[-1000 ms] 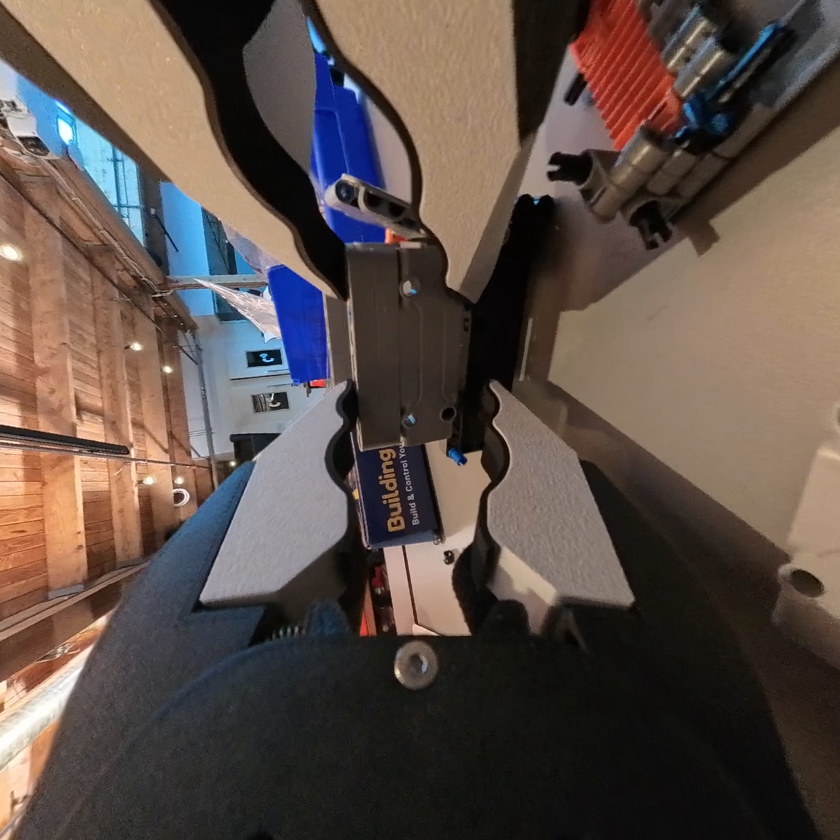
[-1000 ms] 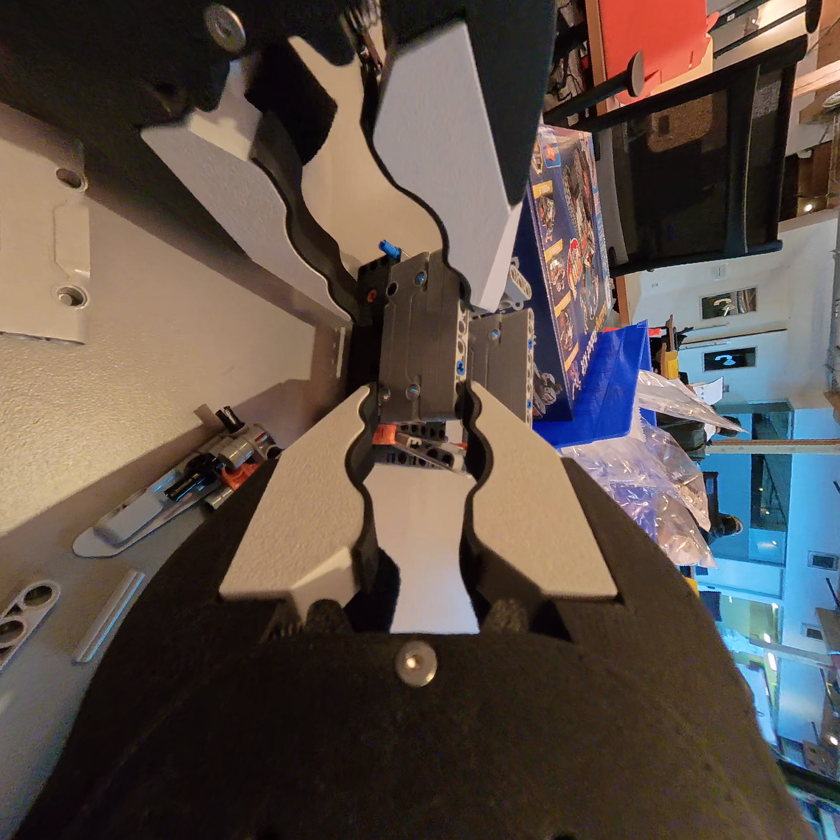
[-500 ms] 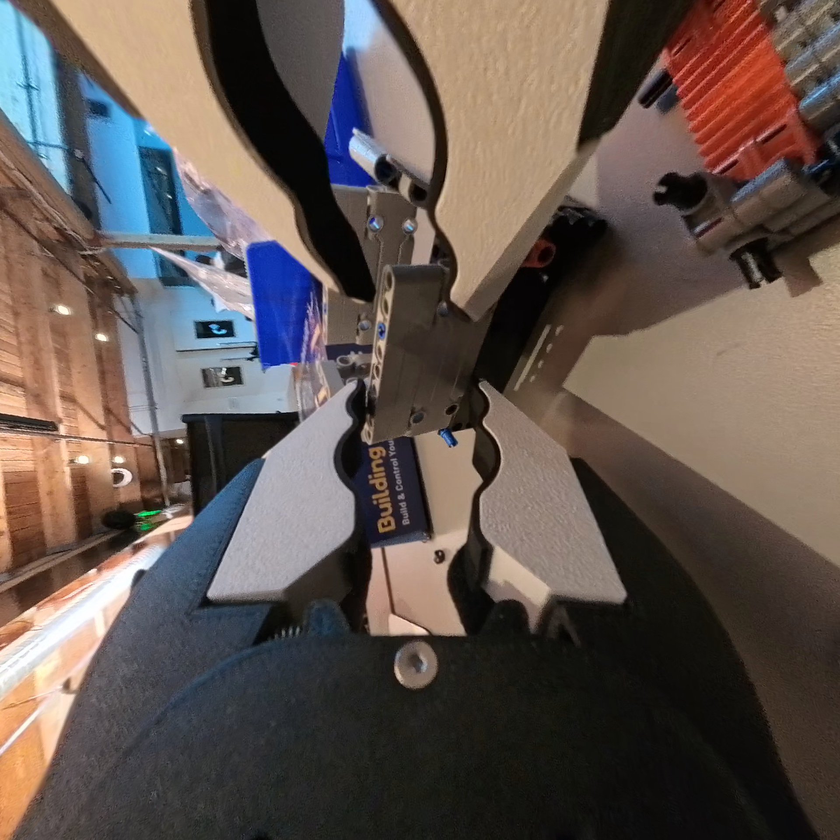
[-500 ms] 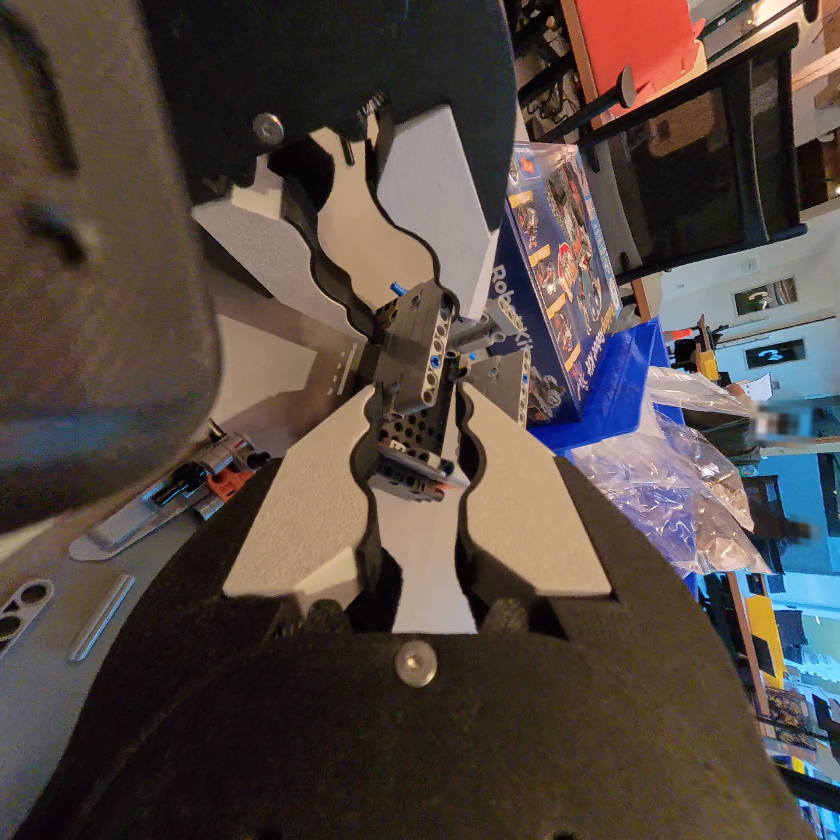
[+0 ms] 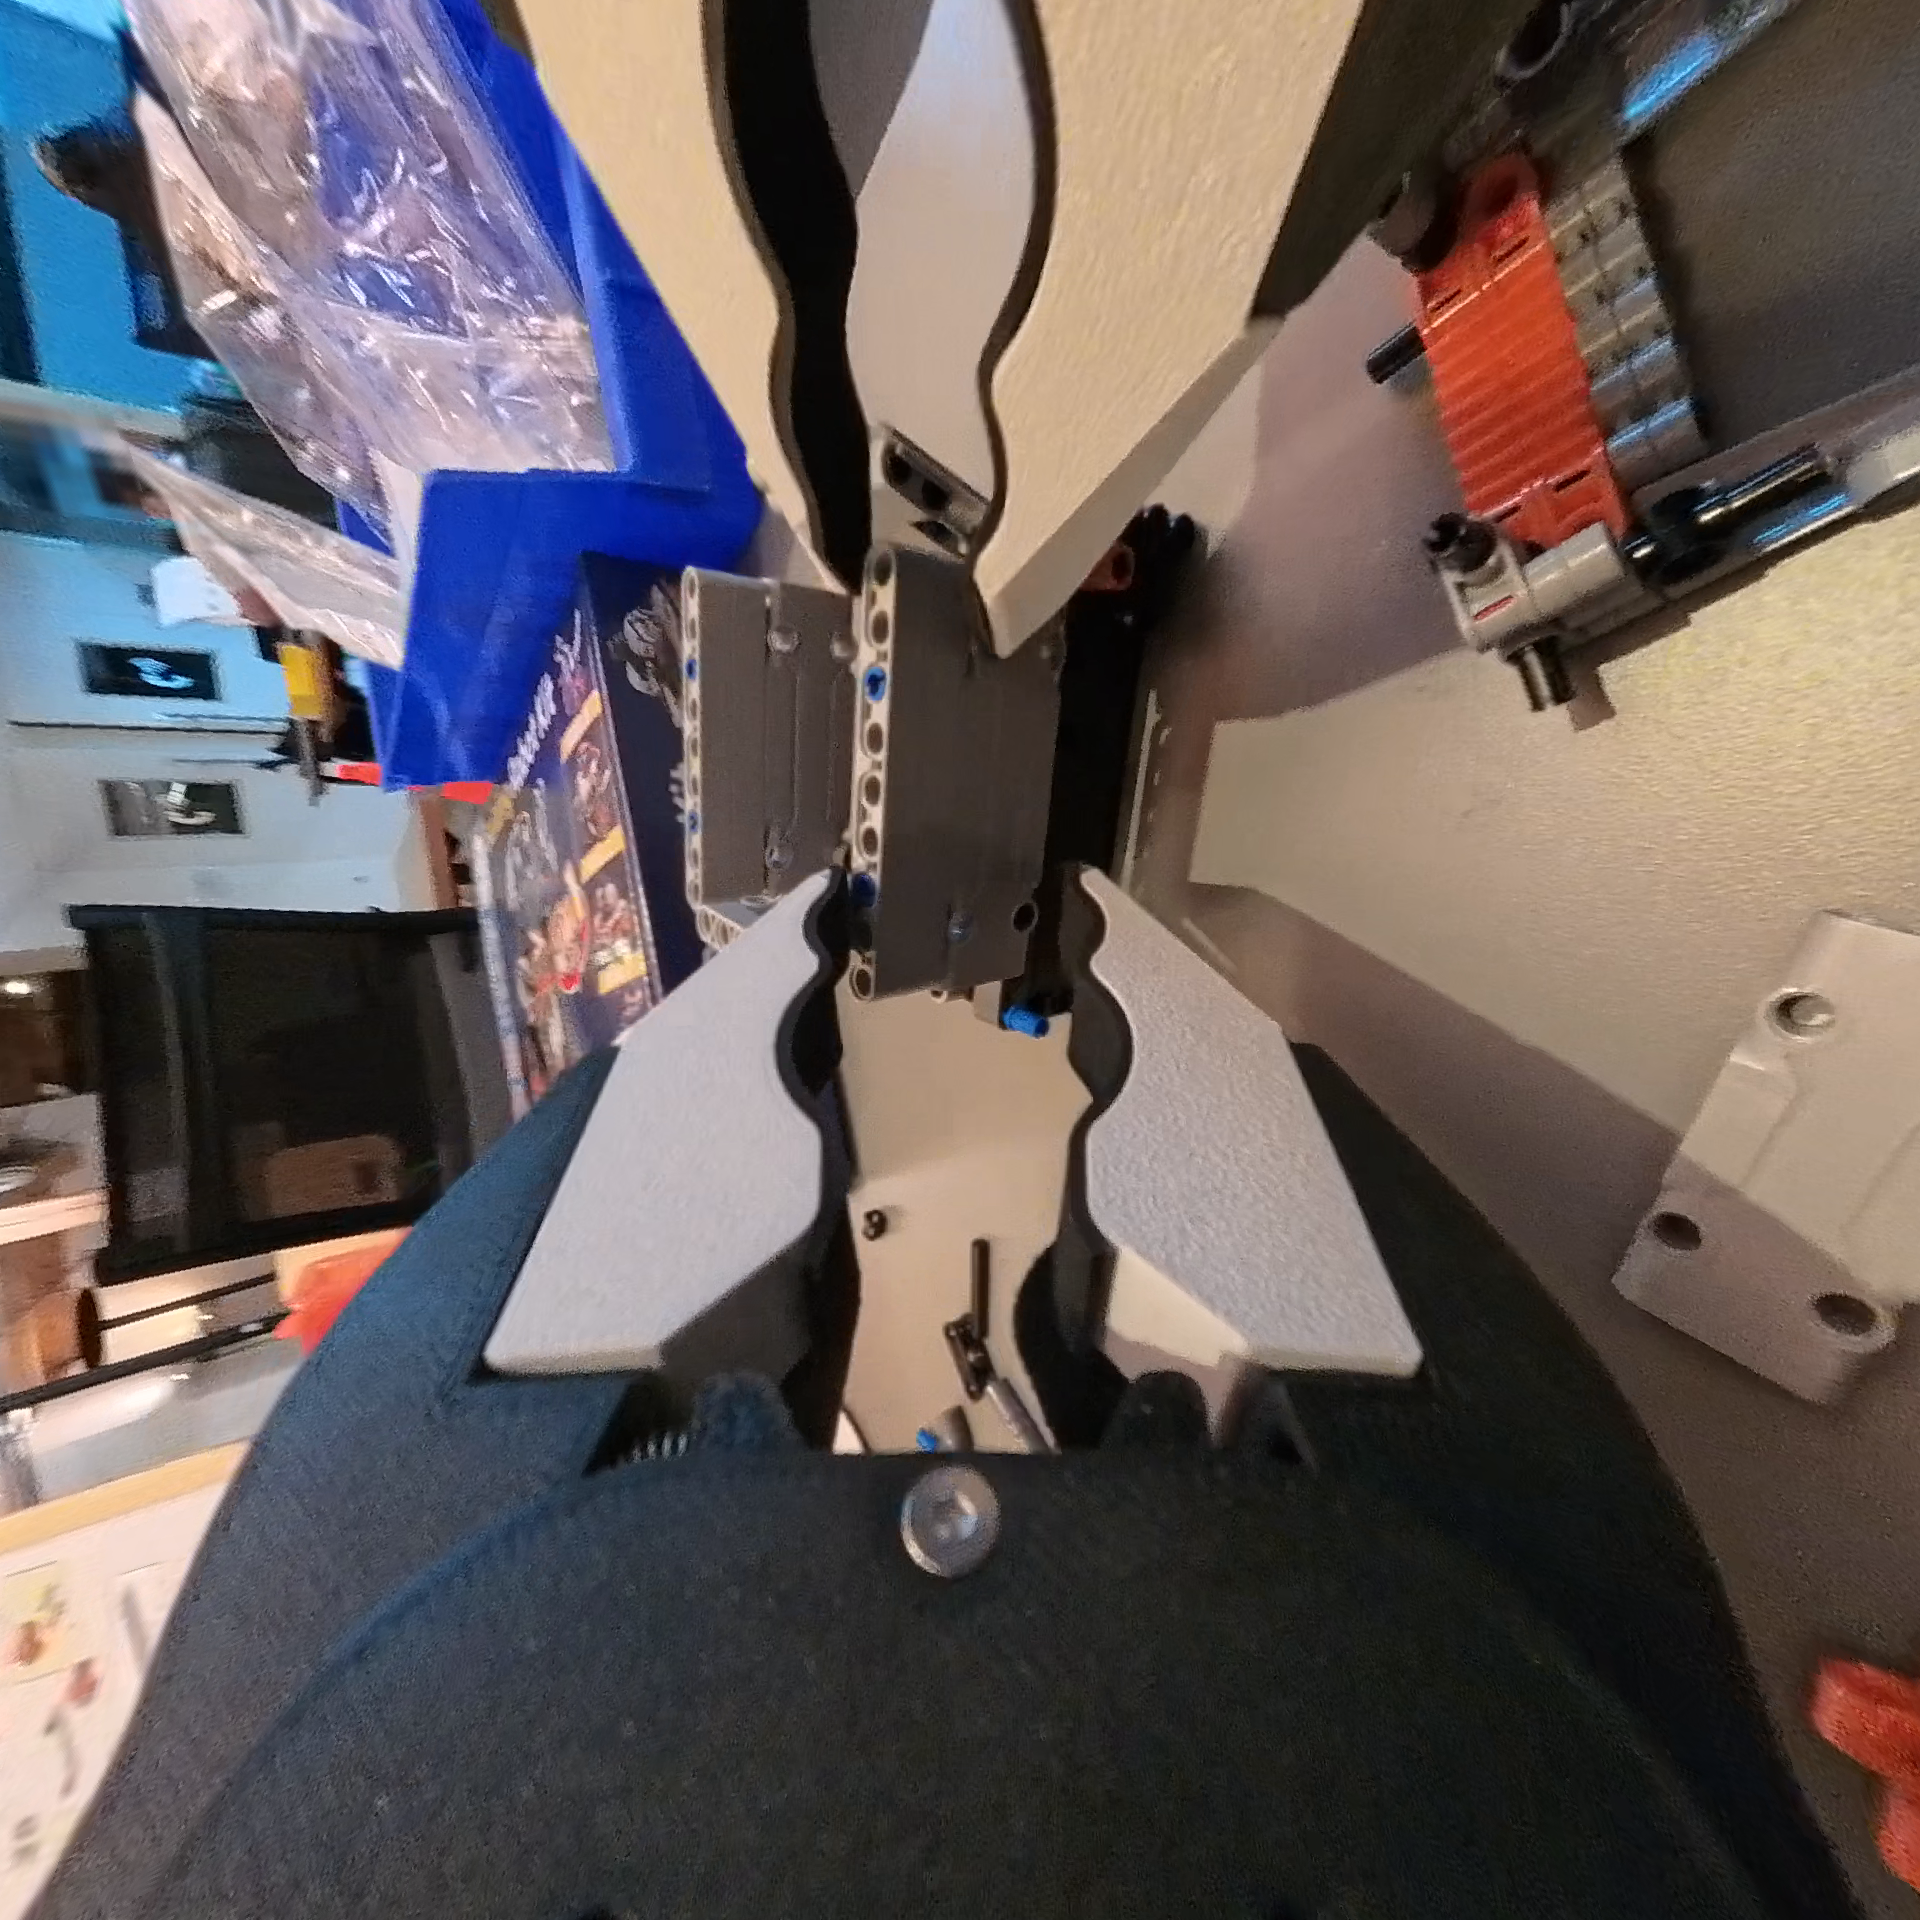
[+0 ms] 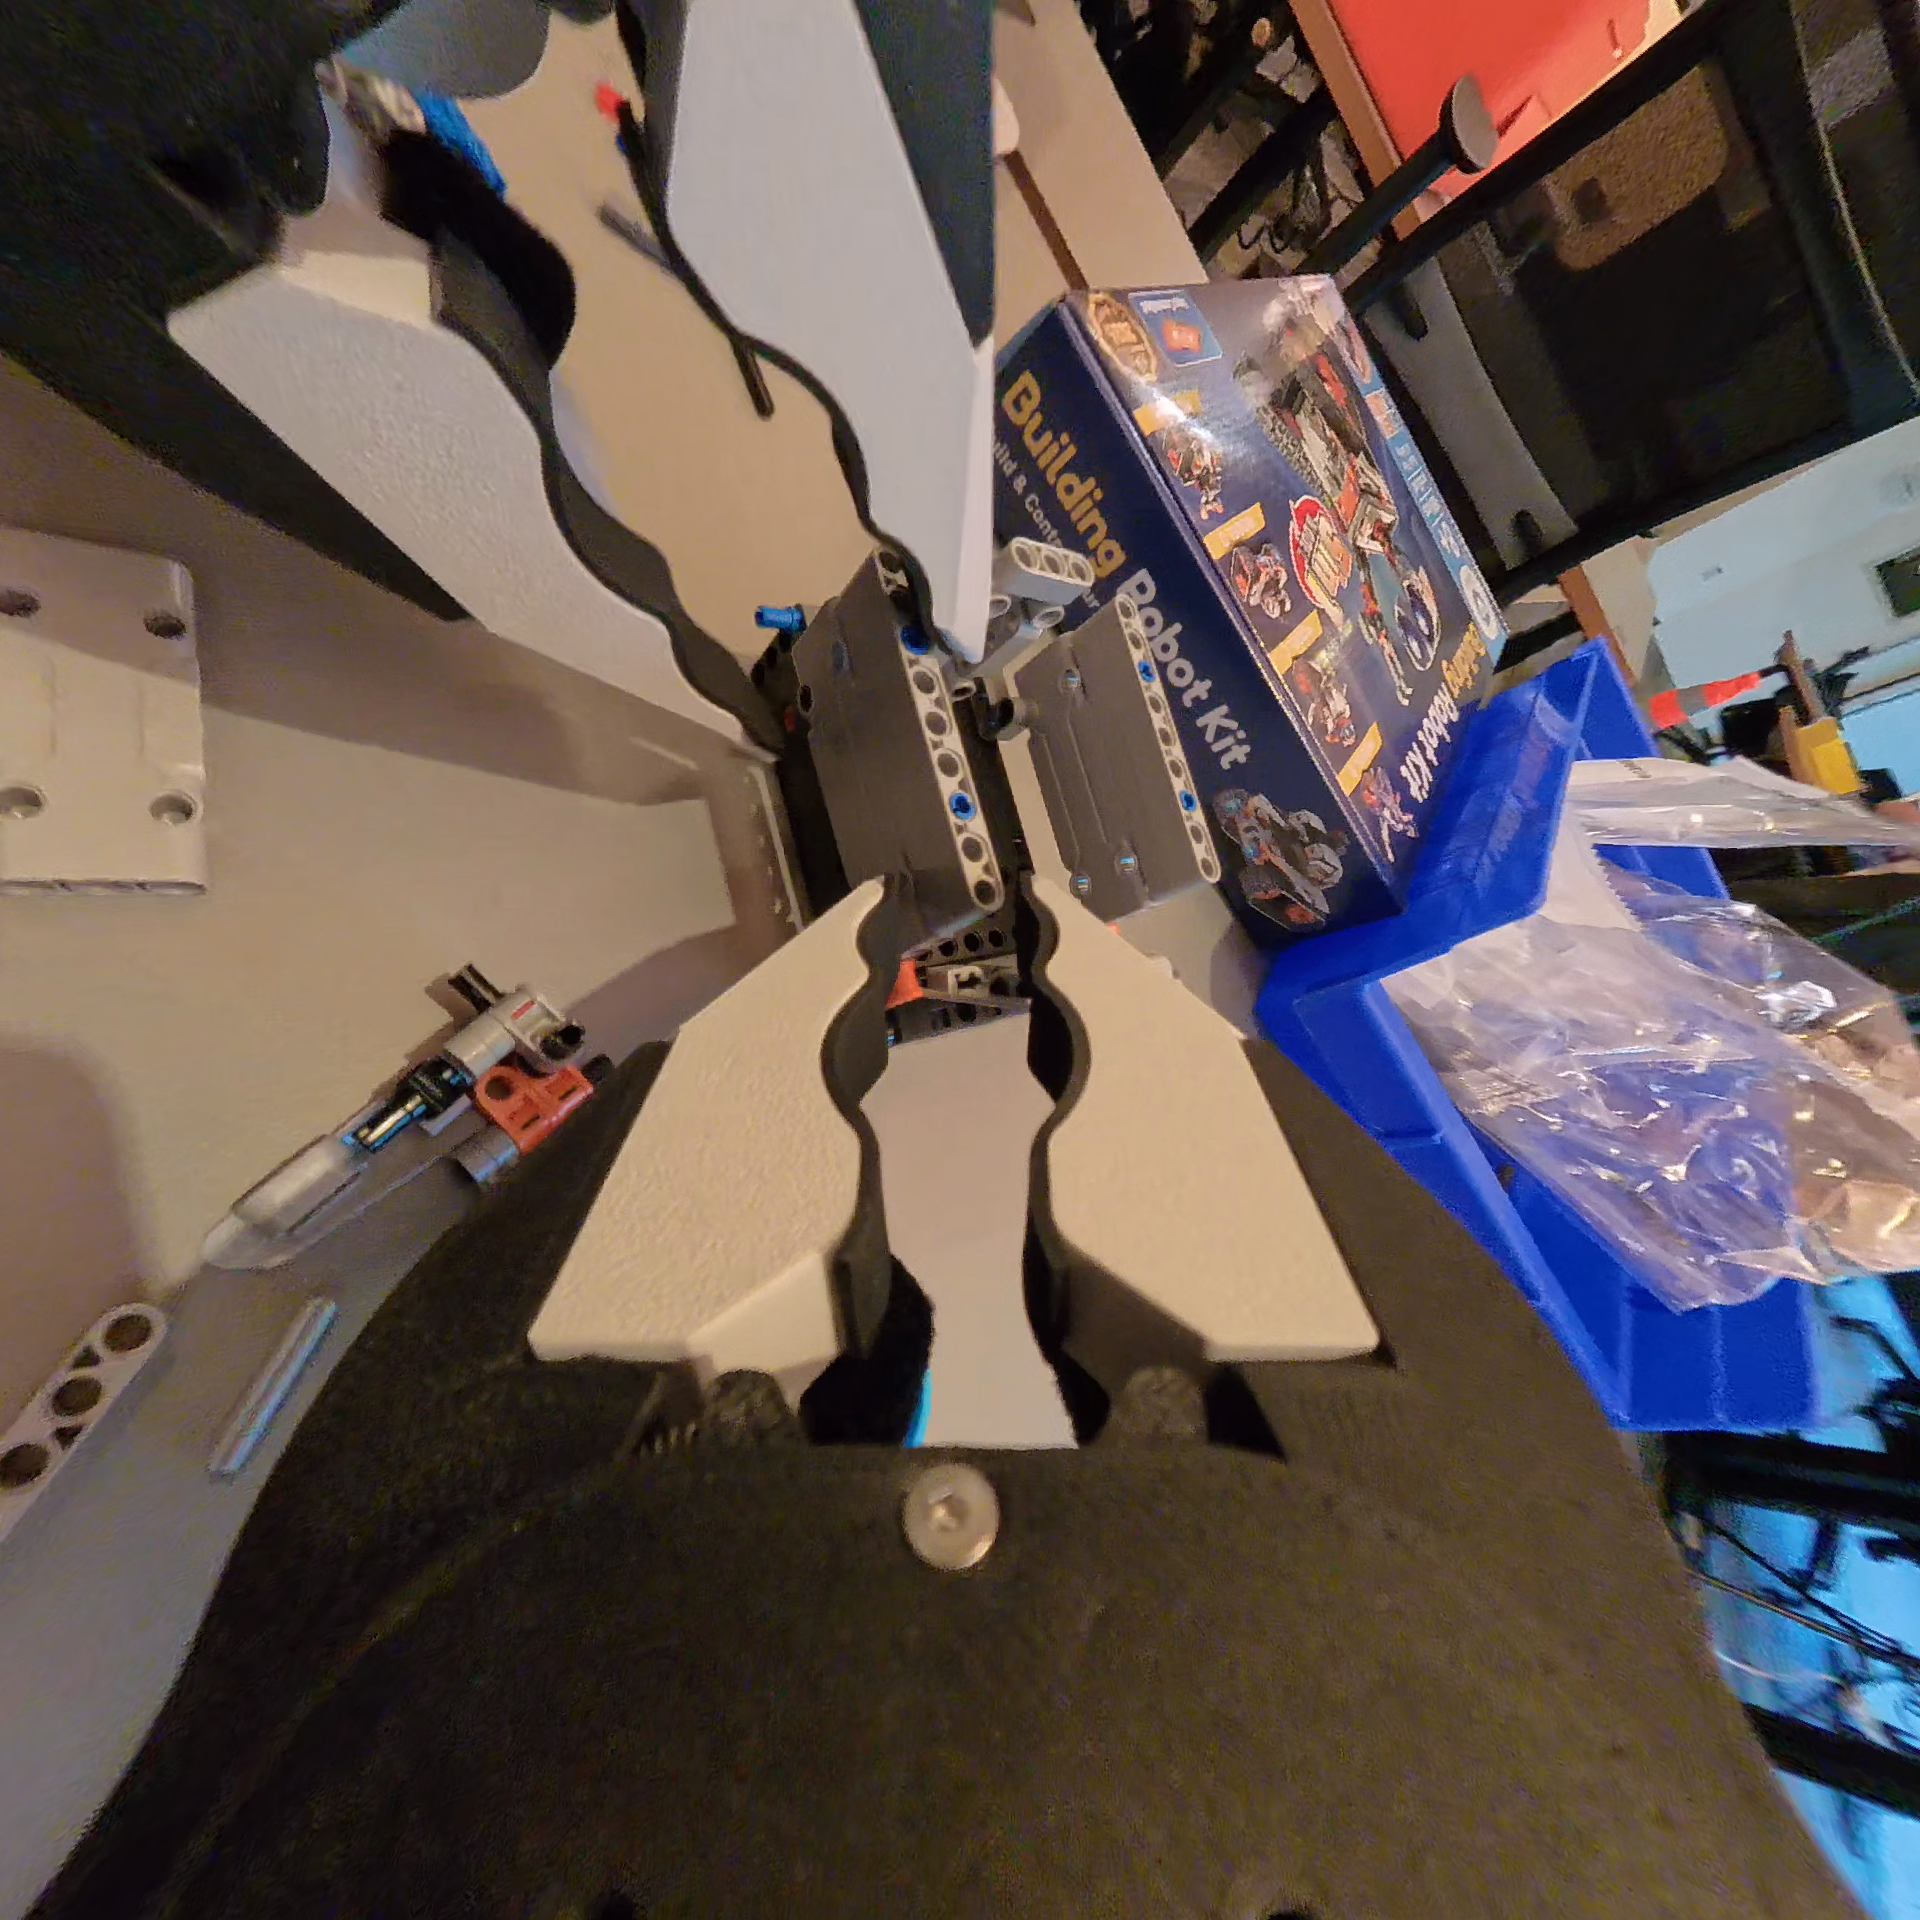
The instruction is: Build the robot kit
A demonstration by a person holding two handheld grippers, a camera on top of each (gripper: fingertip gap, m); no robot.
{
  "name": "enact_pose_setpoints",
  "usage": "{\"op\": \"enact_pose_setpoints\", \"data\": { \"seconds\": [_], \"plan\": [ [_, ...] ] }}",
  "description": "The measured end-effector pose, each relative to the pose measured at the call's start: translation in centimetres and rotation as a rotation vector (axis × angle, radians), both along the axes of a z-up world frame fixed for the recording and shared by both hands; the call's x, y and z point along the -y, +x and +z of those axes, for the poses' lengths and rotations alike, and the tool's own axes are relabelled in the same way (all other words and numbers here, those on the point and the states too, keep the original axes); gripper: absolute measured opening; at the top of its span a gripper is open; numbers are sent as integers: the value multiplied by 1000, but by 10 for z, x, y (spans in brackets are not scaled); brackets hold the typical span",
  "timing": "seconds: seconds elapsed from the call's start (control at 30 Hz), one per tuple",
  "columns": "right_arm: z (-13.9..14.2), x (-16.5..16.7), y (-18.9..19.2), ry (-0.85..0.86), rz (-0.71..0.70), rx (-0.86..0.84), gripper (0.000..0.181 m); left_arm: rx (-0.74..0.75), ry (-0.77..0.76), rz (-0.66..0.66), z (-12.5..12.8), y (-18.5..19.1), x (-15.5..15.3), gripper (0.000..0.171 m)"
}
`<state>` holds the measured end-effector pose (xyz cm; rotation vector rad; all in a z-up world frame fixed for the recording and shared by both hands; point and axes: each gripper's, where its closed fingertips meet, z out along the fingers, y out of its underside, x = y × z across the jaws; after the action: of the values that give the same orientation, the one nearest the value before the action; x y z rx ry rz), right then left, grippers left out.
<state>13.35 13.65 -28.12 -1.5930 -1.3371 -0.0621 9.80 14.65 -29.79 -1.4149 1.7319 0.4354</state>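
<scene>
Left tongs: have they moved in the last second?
Yes. The blue box, earlier framed inside the left tongs, now sits left of them; holding the grey block, they swung right.

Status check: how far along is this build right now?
Done: the dark grey block and lighter grey block look joined side by side. In hand: left gripper and right gripper both clamp the dark block from opposite ends. Left: an orange-and-grey subassembly, a loose beam and bagged parts in the blue bin lie unattached.

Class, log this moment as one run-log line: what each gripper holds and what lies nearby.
left gripper: shut on dark grey brick assembly | right gripper: shut on same assembly, opposite end | nearby: kit box, blue bin
</scene>
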Motion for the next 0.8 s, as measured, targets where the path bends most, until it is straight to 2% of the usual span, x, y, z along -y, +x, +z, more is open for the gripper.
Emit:
{"op": "enact_pose_setpoints", "data": {
  "seconds": [0.1, 0.17, 0.33, 0.63, 0.73, 0.8],
  "plan": [
    [3, 1, -2, -67, 12, -74, 23, 36, -82, 12, -1, 0, 3, 42],
    [0, 2, -2, -107, 19, -89, 15, 58, -120, 12, -1, 1, 4, 42],
    [-1, -1, -4, -192, 11, -127, 13, 96, -194, 21, 0, 2, 4, 42],
    [-3, -1, -8, -566, 11, -328, 7, 128, -266, 44, 4, -8, 7, 44],
    [-3, -2, -7, -560, -3, -334, 8, 139, -290, 56, 9, -15, 10, 44],
    [-4, -5, -5, -486, -30, -287, 9, 146, -303, 73, 13, -23, 13, 41]
  ]
}}
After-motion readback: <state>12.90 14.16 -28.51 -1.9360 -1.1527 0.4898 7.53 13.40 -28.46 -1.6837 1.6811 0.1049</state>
